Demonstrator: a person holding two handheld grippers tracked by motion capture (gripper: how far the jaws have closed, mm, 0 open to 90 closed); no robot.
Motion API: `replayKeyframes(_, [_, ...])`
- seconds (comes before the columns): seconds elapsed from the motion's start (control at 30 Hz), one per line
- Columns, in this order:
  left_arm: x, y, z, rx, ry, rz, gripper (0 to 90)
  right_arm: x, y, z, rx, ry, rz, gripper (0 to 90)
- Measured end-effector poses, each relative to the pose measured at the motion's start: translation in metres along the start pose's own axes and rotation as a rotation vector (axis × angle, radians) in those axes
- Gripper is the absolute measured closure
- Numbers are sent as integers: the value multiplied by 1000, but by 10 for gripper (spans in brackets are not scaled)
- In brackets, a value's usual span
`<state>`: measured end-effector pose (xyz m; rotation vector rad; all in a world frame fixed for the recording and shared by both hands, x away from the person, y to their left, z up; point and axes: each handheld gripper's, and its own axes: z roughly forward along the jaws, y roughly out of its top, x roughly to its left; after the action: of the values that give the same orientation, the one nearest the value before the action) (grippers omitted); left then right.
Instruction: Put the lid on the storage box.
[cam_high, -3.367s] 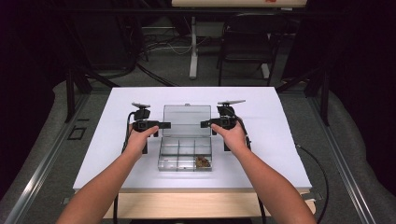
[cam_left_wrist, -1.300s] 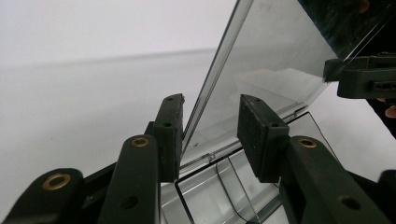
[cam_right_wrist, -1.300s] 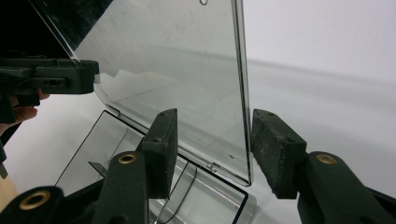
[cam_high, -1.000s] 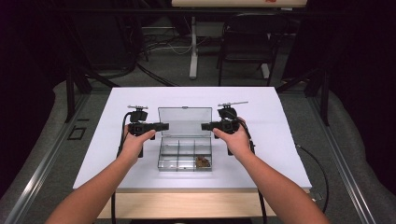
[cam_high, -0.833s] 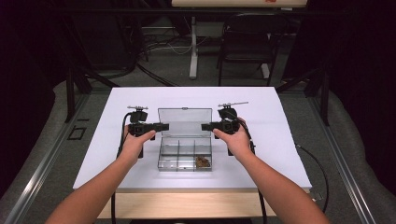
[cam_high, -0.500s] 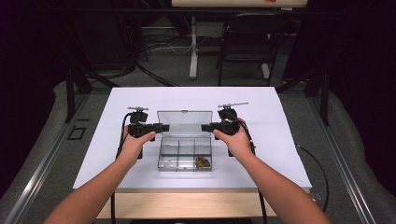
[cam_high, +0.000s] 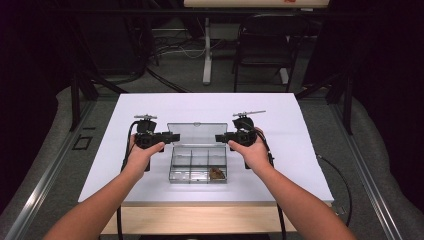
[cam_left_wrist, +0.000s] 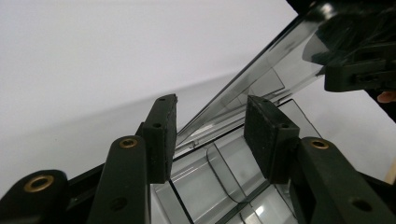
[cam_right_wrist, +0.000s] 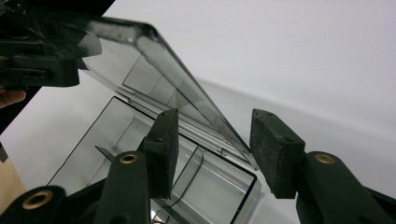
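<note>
Overhead, clear box (cam_high: 198, 164) mid-table (cam_high: 150, 107), lid (cam_high: 197, 133) up at far side; left gripper (cam_high: 174, 136) and right gripper (cam_high: 220, 137) at lid's ends. No readable writing. Lid tilted higher than before. Along left gripper (cam_left_wrist: 210, 128): jaws apart, just opening, lid edge between, untouched. Along right gripper (cam_right_wrist: 214, 140): jaws apart astride lid edge (cam_right_wrist: 196, 100), no contact.

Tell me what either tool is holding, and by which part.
Nothing. Both tools, left and right, straddle the side edges of the lid with gaps at the pads.

Lab: white table (cam_high: 150, 165), dark curtains (cam_high: 30, 60), floor cables (cam_high: 170, 50)
</note>
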<state>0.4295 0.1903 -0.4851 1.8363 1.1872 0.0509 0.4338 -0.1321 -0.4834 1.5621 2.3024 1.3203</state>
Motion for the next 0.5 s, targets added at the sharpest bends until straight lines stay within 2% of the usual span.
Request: replayKeyframes(0.5, [-6,3,-19,-24,-1,49,560,2,-6,-3,-19,1,-21,518])
